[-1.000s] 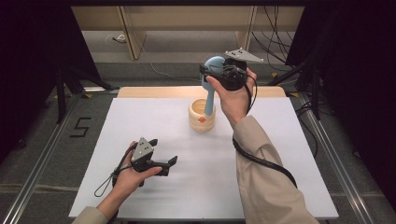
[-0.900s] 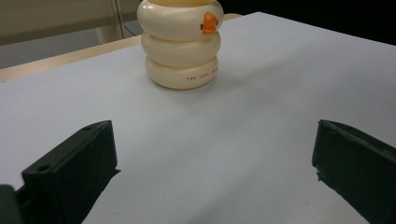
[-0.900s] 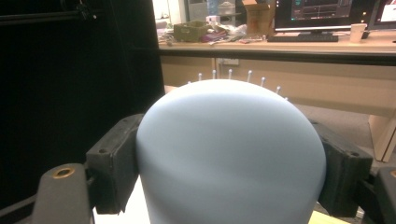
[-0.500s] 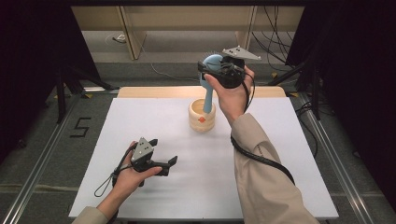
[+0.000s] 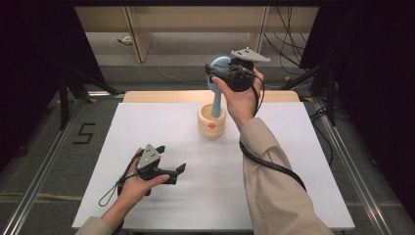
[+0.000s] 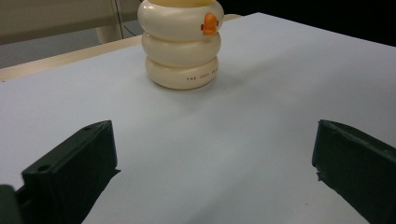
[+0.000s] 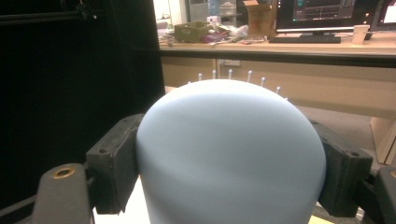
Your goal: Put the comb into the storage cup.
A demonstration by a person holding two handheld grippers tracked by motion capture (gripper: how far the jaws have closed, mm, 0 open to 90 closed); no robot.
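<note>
A black "5" (image 5: pixel 84 133) is marked on the floor (image 5: pixel 44 161) beside the table's left edge. Small dark print on the cream holder's (image 6: pixel 181 44) bottom ring begins "THE"; the rest is too small to read.

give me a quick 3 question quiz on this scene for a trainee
1. True or false: the right tool is shut on the head of the blue hairbrush.
2. Where does the brush handle end? A) inside the cream holder B) flat on the white table C) in the left tool
3. Fill in: the left tool's jaws are ____.

Key:
1. True.
2. A: in the high view the handle runs down into the holder's mouth.
3. Open, with nothing between them.
</note>
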